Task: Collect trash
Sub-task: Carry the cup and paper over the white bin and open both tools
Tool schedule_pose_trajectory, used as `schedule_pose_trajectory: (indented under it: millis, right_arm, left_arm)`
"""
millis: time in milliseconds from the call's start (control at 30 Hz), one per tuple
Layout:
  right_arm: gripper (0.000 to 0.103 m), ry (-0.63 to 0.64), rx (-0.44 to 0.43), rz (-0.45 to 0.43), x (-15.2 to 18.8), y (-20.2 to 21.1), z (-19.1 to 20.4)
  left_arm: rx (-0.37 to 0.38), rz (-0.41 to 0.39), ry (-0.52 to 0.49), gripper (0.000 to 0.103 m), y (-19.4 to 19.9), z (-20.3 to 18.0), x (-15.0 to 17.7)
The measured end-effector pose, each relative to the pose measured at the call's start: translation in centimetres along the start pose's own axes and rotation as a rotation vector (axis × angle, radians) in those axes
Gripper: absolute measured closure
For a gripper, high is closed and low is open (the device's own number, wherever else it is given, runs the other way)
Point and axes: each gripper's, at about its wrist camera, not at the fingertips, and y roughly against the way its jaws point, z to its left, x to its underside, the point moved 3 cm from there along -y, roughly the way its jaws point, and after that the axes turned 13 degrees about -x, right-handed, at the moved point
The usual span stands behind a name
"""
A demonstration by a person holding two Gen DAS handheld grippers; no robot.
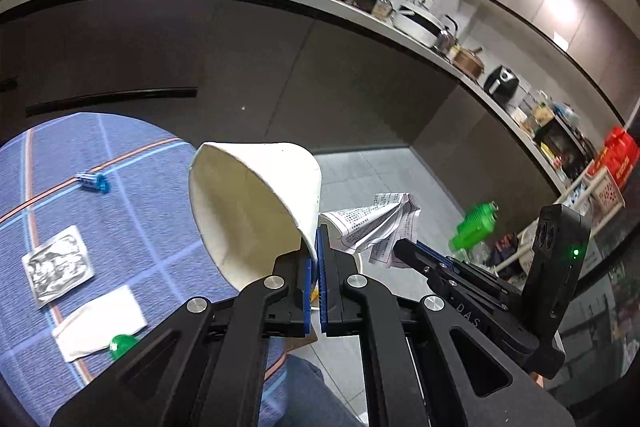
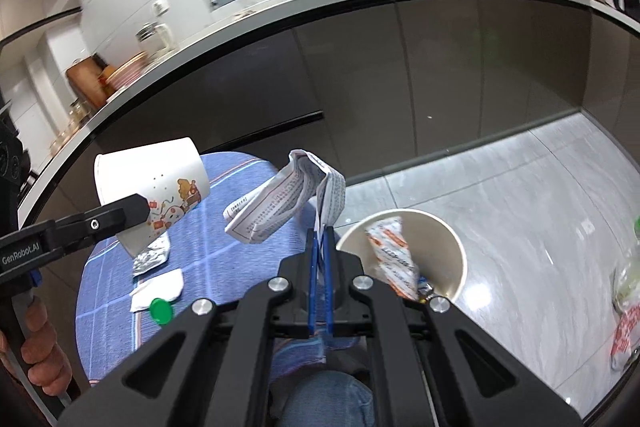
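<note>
1. Two pieces of trash are in my grip at once, so I judge this to be the carrying step: both are picked up and neither is dropped yet.
2. My left gripper (image 1: 318, 259) has its fingers clenched on the wall of the white paper cup (image 1: 256, 207), which sits tilted above the fingertips with its mouth turned back toward the camera.
3. My right gripper (image 2: 320, 239) has its fingers pinched tight on a corner of the crumpled printed paper (image 2: 288, 199), which flares up and to the left of the tips.
4. Just right of my right fingers, lower down on the tiled floor, stands the bin (image 2: 452, 247), a round open tub with a printed wrapper (image 2: 394, 259) already lying in it.
5. Next, as I judge it, I should bring the paper over that opening before letting go; then the cup, which hangs farther off to the left, has the longer way to go.
6. Both grippers point steeply downward, side by side, and my left hand (image 2: 40, 347) is wrapped round its handle.
7. More trash waits on the blue cloth worktop (image 1: 132, 155), left of and below my left fingers: a foil packet (image 1: 58, 269), a white napkin (image 1: 100, 323), a green cap (image 1: 122, 345) and a small blue bottle (image 1: 94, 182).
8. One risk: the paper is light and held only by a corner, so it could drift past the rim if released too high.
</note>
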Motion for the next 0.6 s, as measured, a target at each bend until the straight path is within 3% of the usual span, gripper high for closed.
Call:
schedule_pose_trajectory:
  millis: [600]
  right_arm:
    - [0.098,-0.180,0.087,0.085,3.3,-2.6,-9.0]
  left_arm:
    - [0.078,0.203,-0.088,0.101,-10.4,-6.3,1.3]
